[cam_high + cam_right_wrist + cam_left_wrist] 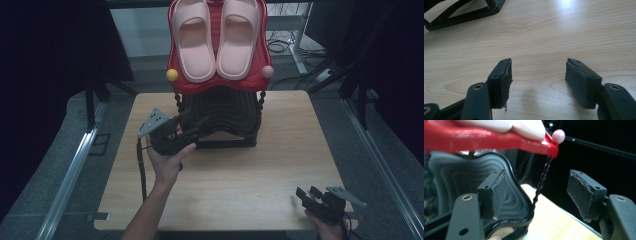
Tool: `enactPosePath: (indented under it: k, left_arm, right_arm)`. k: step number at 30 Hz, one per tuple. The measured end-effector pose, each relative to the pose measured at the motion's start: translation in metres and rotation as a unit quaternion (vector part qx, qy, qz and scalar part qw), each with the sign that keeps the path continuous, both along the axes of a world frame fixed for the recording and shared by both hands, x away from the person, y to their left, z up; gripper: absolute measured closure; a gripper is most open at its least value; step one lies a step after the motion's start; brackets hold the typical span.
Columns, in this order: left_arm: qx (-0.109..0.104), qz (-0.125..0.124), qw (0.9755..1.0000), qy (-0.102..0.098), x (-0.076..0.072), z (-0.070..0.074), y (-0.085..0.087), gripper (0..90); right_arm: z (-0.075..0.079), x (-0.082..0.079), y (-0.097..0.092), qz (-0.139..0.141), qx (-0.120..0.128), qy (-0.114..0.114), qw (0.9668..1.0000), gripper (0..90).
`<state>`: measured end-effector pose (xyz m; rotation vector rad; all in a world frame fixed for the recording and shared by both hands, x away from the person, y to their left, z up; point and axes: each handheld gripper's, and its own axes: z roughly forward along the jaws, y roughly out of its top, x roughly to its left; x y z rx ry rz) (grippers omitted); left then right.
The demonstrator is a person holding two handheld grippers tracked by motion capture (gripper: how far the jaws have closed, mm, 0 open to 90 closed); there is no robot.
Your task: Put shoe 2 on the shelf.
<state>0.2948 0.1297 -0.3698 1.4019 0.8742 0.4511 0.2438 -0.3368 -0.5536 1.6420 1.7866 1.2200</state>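
Note:
A small rack stands at the table's far middle. Its red top shelf [260, 60] carries two pink slippers [192, 42], side by side. Below it is a black ribbed shelf [225, 112]. My left gripper [192, 122] is at the front left of that black shelf, under the red one, with its jaws open. In the left gripper view the black ribbed shelf [474, 177] curves past the left pad [499, 192] into the gap of the gripper [536, 192], and no pad presses on it. My right gripper [306, 192] lies open at the table's near right corner, over bare wood [537, 80].
A yellow ball [172, 75] and a pink ball [268, 71] cap the red shelf's front corners. A twisted black post [541, 182] hangs under the pink ball [559, 136]. The rack's black base frame [461, 12] lies ahead of the right gripper. The wooden table [280, 150] ends at metal rails.

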Motion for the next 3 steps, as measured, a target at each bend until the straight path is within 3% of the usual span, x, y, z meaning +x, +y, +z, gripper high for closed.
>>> enactPosePath:
  k: [3]
  left_arm:
    - [0.004, 0.0, 1.0, 0.004, -0.0004, -0.0029, 0.0041, 31.4]
  right_arm:
    - [0.0012, 0.0012, 0.0, -0.001, 0.001, 0.0, 1.0, 37.9]
